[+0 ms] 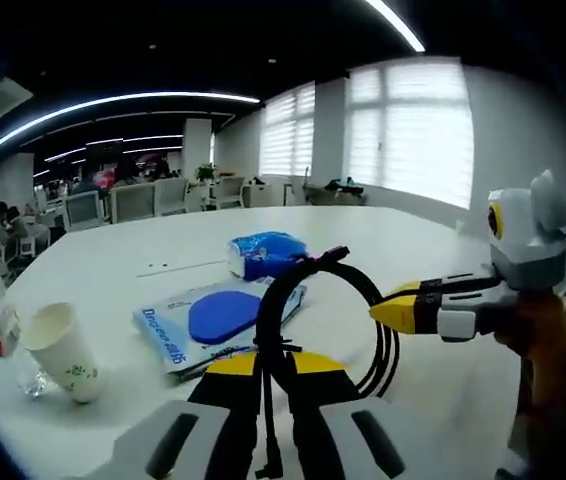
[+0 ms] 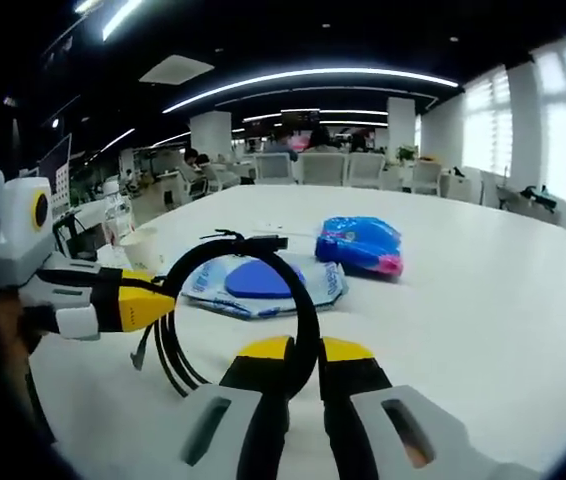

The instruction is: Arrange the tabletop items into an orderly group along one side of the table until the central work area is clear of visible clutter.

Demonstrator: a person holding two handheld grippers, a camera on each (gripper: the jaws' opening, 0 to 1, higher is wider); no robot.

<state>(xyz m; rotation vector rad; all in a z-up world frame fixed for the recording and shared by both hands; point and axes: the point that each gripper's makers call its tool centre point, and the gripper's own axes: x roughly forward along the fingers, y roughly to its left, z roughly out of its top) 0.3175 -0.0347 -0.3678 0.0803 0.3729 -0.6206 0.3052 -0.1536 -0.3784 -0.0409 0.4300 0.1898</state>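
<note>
Cable coil (image 1: 323,320) pinched by both tongs (image 1: 271,365) (image 2: 303,352); paper cup's (image 1: 61,350) full side in left gripper view.

Cable coil (image 1: 313,320) before flat packet (image 1: 218,322); pouch (image 1: 266,253) behind packet; paper cup (image 1: 61,350) left, on table (image 1: 143,262).

The left tongs (image 1: 275,372) have two pale grey plastic jaws with dark oval slots, black inner faces and yellow tips. The right tongs (image 2: 303,362) are built alike: grey slotted jaws, black inner faces, yellow ends. Seen from the side, each carries a white-and-grey body behind its yellow-tipped jaws.
</note>
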